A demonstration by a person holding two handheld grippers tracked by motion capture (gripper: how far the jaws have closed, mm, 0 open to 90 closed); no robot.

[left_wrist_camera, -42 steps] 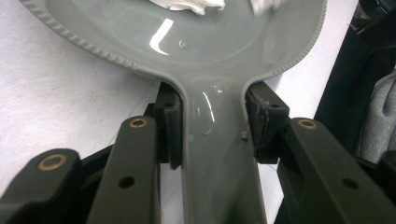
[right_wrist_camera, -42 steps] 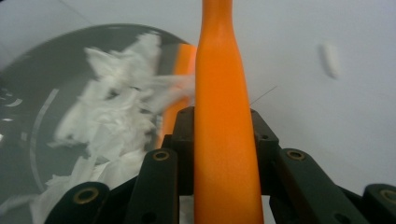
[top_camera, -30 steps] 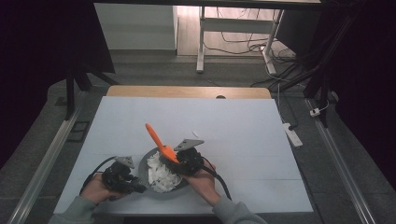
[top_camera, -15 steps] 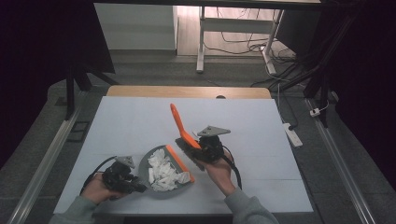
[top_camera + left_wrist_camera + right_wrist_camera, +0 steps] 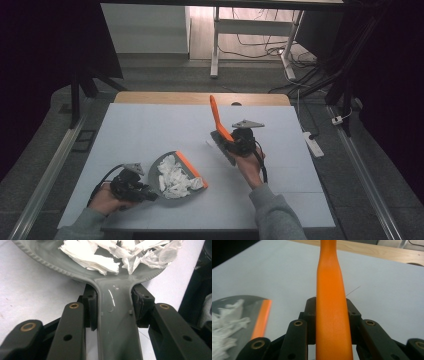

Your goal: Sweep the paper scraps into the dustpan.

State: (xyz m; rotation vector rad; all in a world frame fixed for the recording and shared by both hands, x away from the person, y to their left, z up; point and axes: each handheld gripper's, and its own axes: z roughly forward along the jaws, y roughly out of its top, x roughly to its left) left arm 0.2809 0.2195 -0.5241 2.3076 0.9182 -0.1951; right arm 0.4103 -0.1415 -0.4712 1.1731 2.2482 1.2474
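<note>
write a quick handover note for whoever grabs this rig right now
Left hand-held gripper: shut on the dustpan handle, pan resting on the table.
Right hand-held gripper: shut on the orange-handled brush, held to the right of the pan.
Done: torn paper scraps sit in the pan.
Left: probably empty the pan and set both tools down.

The left gripper (image 5: 131, 184) lies low with jaws clamped; the right gripper (image 5: 239, 141), farther forward, is raised and clamped too.
</note>
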